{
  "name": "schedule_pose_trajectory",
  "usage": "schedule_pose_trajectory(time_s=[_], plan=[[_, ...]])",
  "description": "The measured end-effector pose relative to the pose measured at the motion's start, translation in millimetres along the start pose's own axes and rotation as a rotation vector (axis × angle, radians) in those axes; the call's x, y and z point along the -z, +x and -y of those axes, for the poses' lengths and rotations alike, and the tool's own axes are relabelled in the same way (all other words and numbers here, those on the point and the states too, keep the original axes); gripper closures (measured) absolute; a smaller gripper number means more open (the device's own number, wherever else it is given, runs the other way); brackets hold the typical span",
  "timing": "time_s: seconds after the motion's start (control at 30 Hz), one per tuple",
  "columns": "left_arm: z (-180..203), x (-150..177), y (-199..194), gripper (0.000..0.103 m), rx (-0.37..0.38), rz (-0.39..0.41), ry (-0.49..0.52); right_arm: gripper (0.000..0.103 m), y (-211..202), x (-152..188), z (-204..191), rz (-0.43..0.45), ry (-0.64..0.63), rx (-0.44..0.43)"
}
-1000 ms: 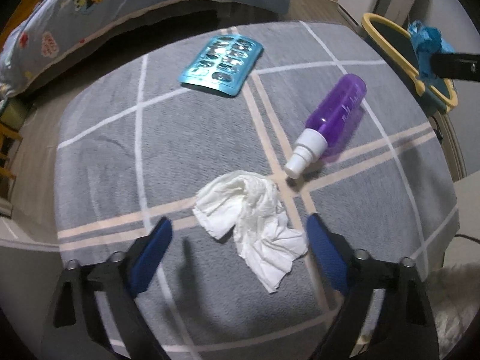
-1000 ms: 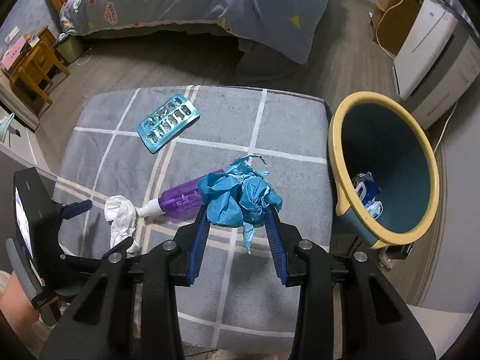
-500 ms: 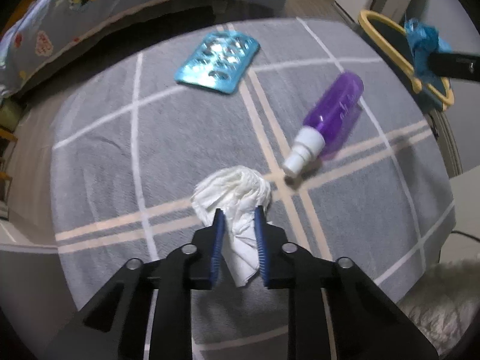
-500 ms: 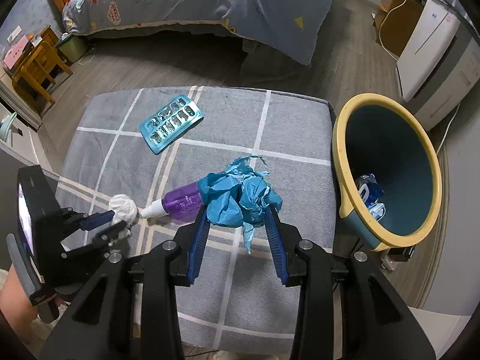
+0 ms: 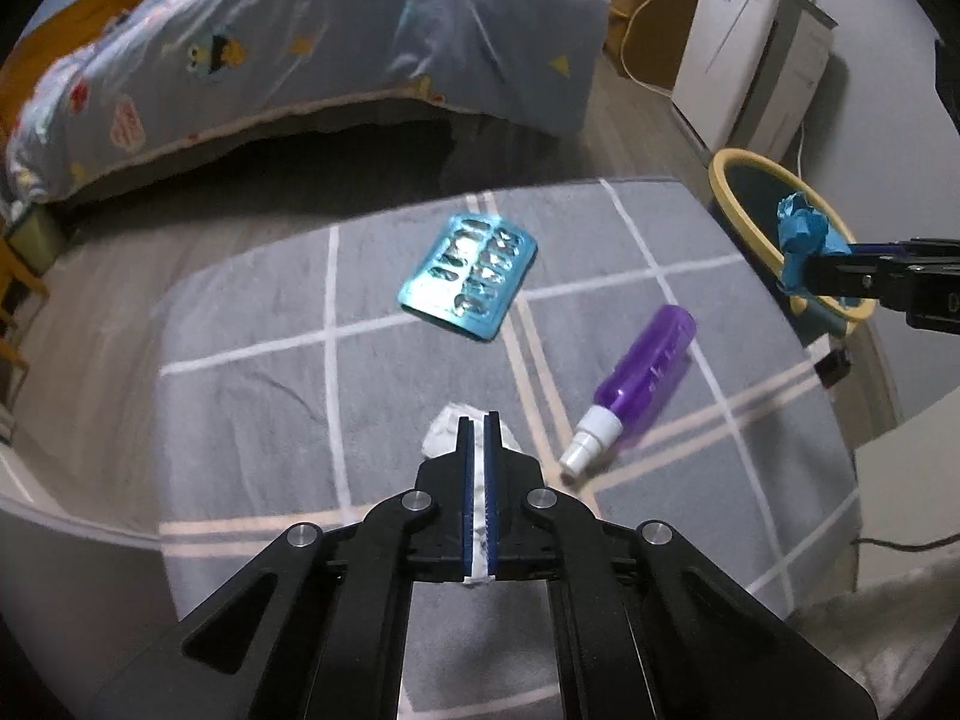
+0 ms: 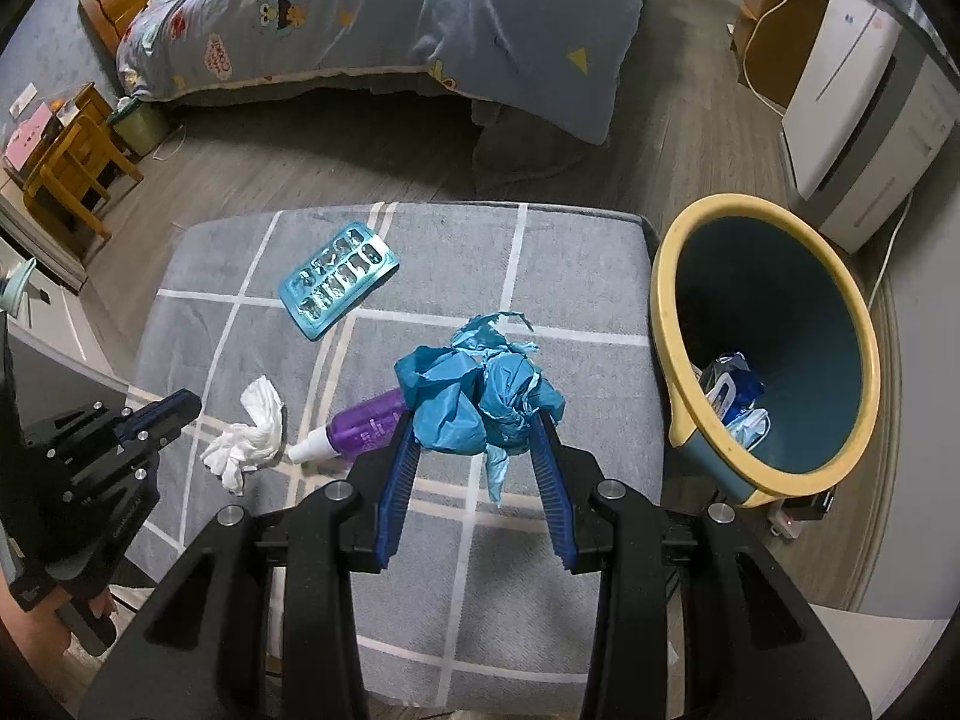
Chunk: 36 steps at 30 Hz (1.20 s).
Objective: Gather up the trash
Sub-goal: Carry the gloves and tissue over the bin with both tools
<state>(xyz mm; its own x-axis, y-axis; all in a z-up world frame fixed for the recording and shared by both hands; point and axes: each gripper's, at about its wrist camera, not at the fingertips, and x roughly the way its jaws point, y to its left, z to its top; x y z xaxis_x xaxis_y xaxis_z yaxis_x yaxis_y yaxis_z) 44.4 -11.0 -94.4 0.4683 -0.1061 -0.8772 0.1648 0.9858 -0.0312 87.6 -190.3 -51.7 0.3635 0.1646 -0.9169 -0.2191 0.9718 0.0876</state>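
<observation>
A bed (image 6: 372,18) with a blue cartoon-print quilt fills the far side of the room, and in front of it stands a grey padded worktop (image 6: 420,540) crossed by pale lines. Just beside the worktop's right edge sits a teal bin with a yellow rim (image 6: 660,312), tilted open toward the camera, with blue-and-white packaging lying at its bottom. The right tongs (image 6: 474,438) are clamped on a crumpled wad of blue paper (image 6: 474,390), held above the worktop, near the bin but not over its mouth in the right wrist view; in the left wrist view the same wad (image 5: 801,234) appears in front of the bin's rim. The left tongs (image 5: 478,468) are pressed together on a white tissue (image 5: 441,429), a thin strip of it showing between the blue pads while the rest bunches out past the tips; from the right wrist view the tissue (image 6: 252,432) trails down at the worktop. A purple spray bottle (image 5: 642,378) lies on its side near the tissue, white nozzle pointing toward the left tongs. Further back rests a teal blister pack (image 5: 468,276), flat on the worktop and well apart from both tongs.
</observation>
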Motion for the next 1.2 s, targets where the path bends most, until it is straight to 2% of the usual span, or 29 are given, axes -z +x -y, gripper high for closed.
schedule_pose_trajectory(time_s=[0.07, 0.1, 0.17, 0.23, 0.33, 0.5, 0.57, 0.6, 0.63, 0.67, 0.8, 1.07, 1.2], plan=[[4, 4, 15, 0.099, -0.023, -0.036, 0.019, 0.066, 2, 1, 0, -0.009, 0.002, 0.000], [6, 7, 19, 0.095, -0.028, -0.055, 0.031, 0.066, 3, 1, 0, -0.013, 0.003, -0.002], [6, 13, 30, 0.083, -0.035, -0.099, 0.040, 0.066, 2, 0, -2, -0.011, 0.007, -0.008], [8, 17, 40, 0.058, -0.045, -0.131, 0.049, 0.066, 1, 0, -5, -0.007, 0.004, -0.017], [9, 19, 51, 0.051, -0.069, -0.155, 0.069, 0.065, 1, 0, -8, -0.007, -0.009, -0.024], [4, 21, 67, 0.052, -0.082, -0.194, 0.058, 0.065, 4, -1, -7, -0.013, -0.011, -0.022], [4, 20, 69, 0.060, -0.066, -0.188, 0.058, 0.066, 3, -2, -5, -0.011, -0.013, -0.021], [4, 19, 68, 0.069, -0.055, -0.186, 0.059, 0.066, 3, -2, -5, -0.010, -0.013, -0.021], [6, 18, 69, 0.085, -0.055, -0.182, 0.067, 0.066, 3, -3, -4, -0.009, -0.013, -0.022], [7, 17, 69, 0.093, -0.054, -0.181, 0.072, 0.066, 3, -3, -3, -0.007, -0.014, -0.023], [8, 12, 60, 0.093, -0.045, -0.146, 0.063, 0.066, 0, -4, -2, 0.003, -0.013, -0.025], [22, -10, 16, 0.093, -0.074, 0.009, 0.079, 0.066, -14, -12, 6, 0.051, -0.001, -0.026], [27, -25, -7, 0.093, -0.057, 0.077, 0.073, 0.065, -20, -16, 15, 0.074, 0.015, -0.025]])
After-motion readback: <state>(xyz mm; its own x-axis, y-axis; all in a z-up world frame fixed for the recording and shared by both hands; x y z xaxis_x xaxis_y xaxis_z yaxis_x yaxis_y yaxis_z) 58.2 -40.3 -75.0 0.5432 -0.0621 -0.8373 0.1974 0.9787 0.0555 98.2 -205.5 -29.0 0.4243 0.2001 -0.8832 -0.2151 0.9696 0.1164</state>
